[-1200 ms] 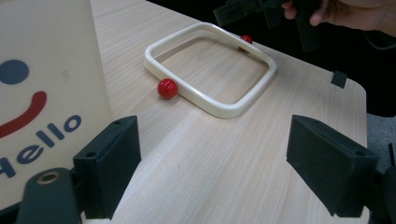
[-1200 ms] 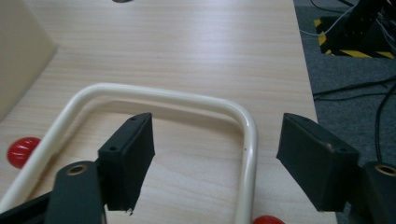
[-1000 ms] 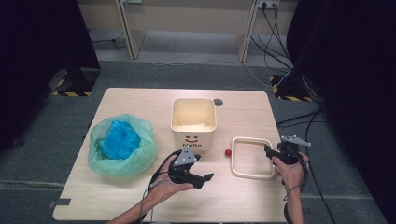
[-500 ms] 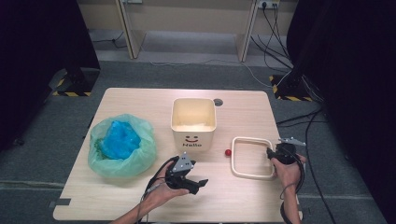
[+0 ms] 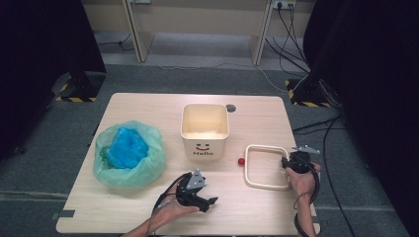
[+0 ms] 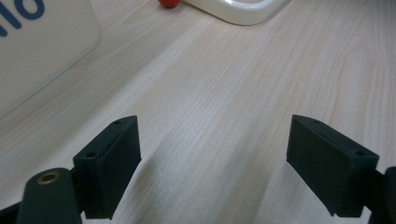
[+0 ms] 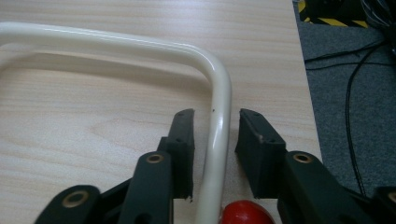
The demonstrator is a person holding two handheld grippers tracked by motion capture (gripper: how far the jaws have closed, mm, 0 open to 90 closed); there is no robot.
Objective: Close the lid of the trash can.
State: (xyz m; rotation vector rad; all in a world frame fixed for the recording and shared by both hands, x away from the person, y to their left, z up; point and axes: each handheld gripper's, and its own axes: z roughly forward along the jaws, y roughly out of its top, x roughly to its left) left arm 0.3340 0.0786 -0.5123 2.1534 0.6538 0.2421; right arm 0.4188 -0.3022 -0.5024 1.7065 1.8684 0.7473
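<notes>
The left gripper (image 5: 210, 202) is lying low over the near edge of the table (image 5: 148, 106), its jaws spread wide and released, with bare wood between them and nothing held. Seen along its own jaws (image 6: 212, 168), the fingers (image 6: 109, 163) are standing well apart, and the front wall of the bin is rising ahead and to one side of them.

The right gripper (image 5: 285, 162) is resting at the right side of the table, in the person's right hand (image 5: 301, 180). Its jaws have just been closing, and the cream frame (image 5: 267, 167) is sitting between them. In the right gripper view the frame's rail (image 7: 219, 135) is running up between the two fingers (image 7: 182, 149); narrow gaps are still showing on both sides, so the pads are not yet pressing on it. A small red ball (image 7: 245, 213) is showing at the base of the jaws, beside the rail.

Further out, the cream bin (image 5: 204, 131) is standing upright beyond the left gripper's fingers. To the left of it a green bag (image 5: 129, 157) with blue material inside is lying on the table, well apart from both grippers.
</notes>
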